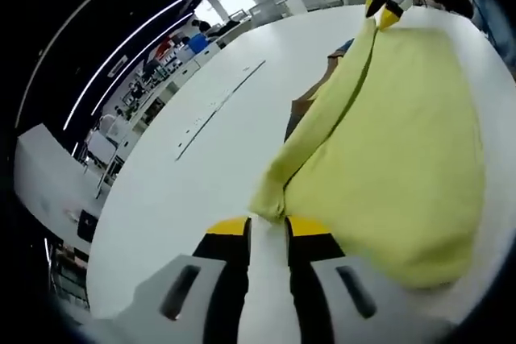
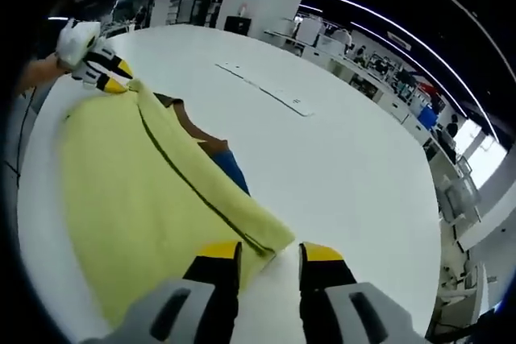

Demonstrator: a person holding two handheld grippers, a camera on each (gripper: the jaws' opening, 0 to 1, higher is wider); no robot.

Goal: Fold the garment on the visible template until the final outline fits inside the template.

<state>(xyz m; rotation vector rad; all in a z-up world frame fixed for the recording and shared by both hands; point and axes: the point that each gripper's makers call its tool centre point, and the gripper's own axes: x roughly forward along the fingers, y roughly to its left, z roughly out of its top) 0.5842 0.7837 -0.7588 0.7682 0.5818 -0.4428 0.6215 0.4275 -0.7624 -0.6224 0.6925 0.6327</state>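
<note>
Jaws of both grippers clamp the yellow garment (image 1: 403, 142) corners over the desk (image 1: 210, 142) — uneven pull could skew the fold.

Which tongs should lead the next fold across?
Left, probably: the left tongs pinch a corner of the yellow garment closely; the right tongs stand wider around theirs.

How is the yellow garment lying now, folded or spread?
Partly folded: the yellow garment has one edge turned over, held between both tongs.
</note>
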